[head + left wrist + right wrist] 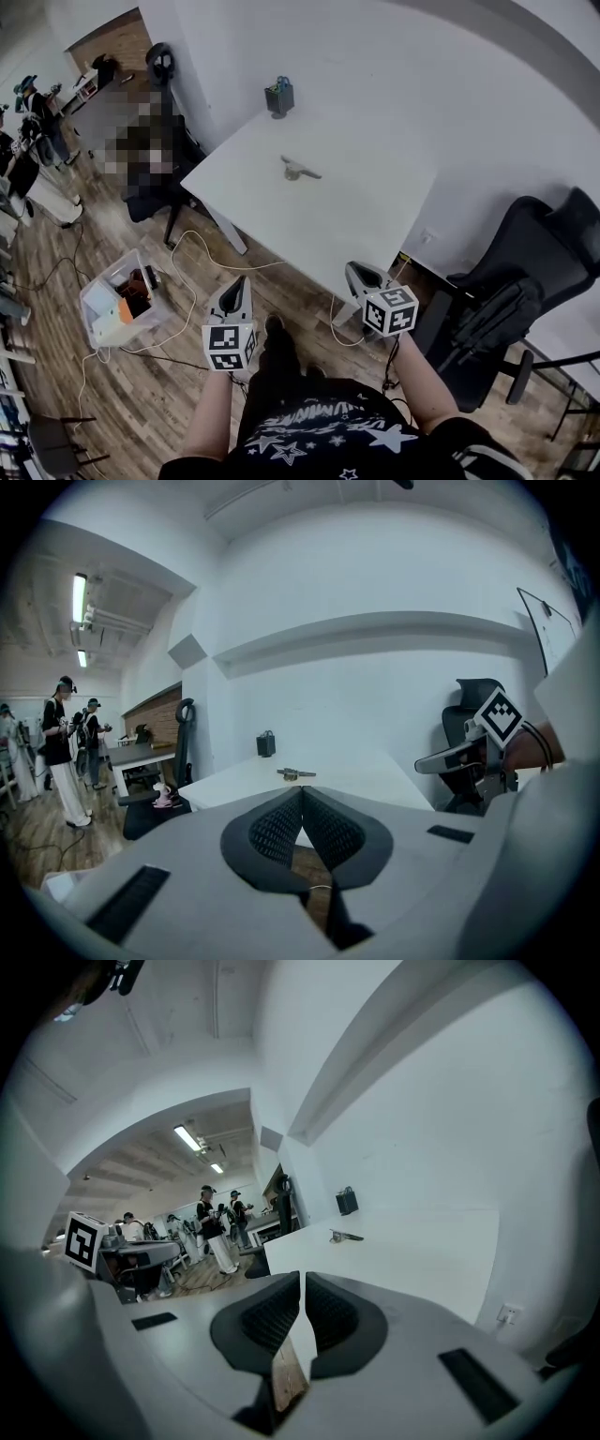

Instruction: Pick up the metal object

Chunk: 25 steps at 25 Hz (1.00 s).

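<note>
Both your grippers hang low, off the near edge of the white table [375, 225], over the wood floor.

Left gripper [240, 282]: pads meet at the tips, nothing between them. In the left gripper view the closed jaws point toward the table.

Right gripper [357, 273]: jaws drawn in to a thin slit, nothing between them. It sits just off the table's near corner.

Metal object [300, 170]: lies flat near the middle of the tabletop, well apart from both grippers. It is small and grey, with a thin arm sticking out to one side. It shows straight ahead above the closed pads in the left gripper view [295, 774].

Dark pen holder [278, 97]: stands upright at the table's far edge, beyond the metal object.

On the floor to your left is a clear plastic bin [120, 305], with a cable running past it. A black office chair [525, 272] is to your right.
</note>
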### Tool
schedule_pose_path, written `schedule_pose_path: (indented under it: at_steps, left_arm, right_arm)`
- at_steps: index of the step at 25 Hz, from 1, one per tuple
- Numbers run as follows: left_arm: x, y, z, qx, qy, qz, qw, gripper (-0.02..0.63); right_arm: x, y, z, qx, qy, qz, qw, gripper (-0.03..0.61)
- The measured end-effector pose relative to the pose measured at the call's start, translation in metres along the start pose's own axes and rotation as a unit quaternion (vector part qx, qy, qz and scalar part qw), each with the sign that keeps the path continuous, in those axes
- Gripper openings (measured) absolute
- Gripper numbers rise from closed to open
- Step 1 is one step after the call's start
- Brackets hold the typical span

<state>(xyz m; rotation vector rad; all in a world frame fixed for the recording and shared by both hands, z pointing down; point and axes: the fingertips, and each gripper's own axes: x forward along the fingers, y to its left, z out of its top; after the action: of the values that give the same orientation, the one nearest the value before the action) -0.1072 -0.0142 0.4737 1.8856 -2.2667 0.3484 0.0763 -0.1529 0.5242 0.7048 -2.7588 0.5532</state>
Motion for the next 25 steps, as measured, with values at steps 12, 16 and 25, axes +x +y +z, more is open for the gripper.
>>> schedule_pose_path:
  at_steps: [12, 16, 25]
  left_arm:
    - [0.127, 0.044, 0.023, 0.013, -0.006, -0.059, 0.9982, 0.02]
    - [0.176, 0.059, 0.037, 0.01, -0.018, -0.113, 0.9934, 0.02]
    - [0.269, 0.098, 0.051, 0.019, 0.006, -0.182, 0.9832, 0.02]
  right_arm:
    - [0.079, -0.052, 0.034, 0.011, -0.002, -0.058, 0.998, 0.049]
    - [0.118, -0.069, 0.049, 0.02, -0.001, -0.086, 0.996, 0.049]
    - [0.184, -0.091, 0.082, 0.033, 0.002, -0.14, 0.99, 0.049]
